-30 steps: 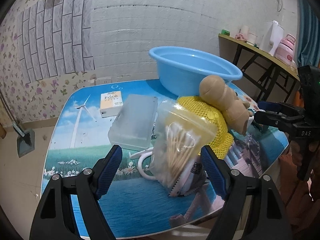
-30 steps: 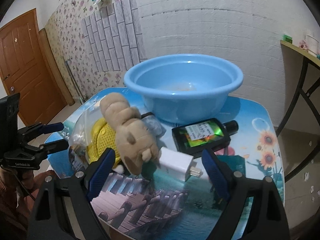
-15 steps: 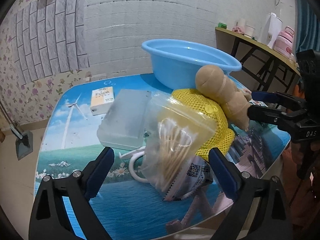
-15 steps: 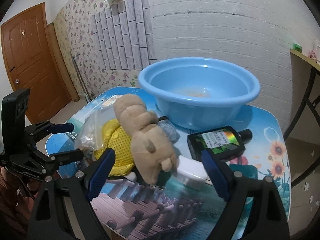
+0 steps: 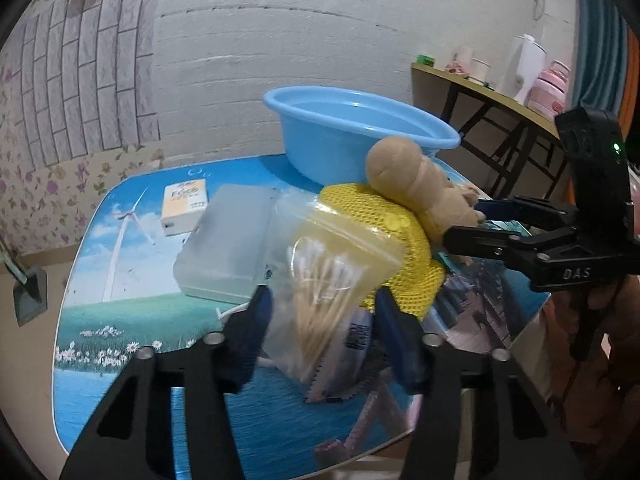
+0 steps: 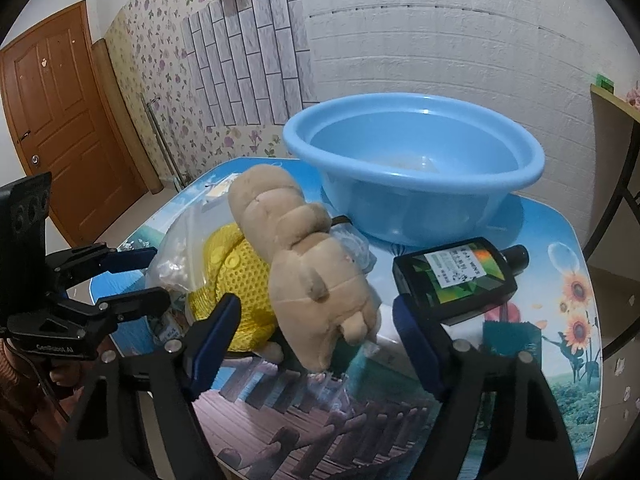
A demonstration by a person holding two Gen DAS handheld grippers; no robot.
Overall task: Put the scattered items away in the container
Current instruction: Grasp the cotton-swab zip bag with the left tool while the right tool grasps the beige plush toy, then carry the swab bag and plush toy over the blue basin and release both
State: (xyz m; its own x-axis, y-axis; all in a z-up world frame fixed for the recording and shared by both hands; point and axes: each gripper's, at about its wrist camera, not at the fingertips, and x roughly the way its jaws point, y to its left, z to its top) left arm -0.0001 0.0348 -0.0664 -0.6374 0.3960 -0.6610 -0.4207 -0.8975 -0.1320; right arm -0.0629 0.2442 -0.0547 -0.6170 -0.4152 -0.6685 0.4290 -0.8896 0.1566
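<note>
Left gripper [image 5: 322, 322] is pinching the swab bag [image 5: 320, 276], fingers nearly touching it; right gripper [image 6: 316, 330] is sitting wide open around the plush toy [image 6: 304, 264]; blue basin [image 6: 412, 168] is sitting behind the pile.

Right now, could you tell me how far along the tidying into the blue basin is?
Barely begun: the blue basin holds no item I can make out. The left gripper is closing around the cotton swab bag; the right gripper brackets the plush toy, still open. The yellow mesh pouch, dark bottle and clear box remain out.
</note>
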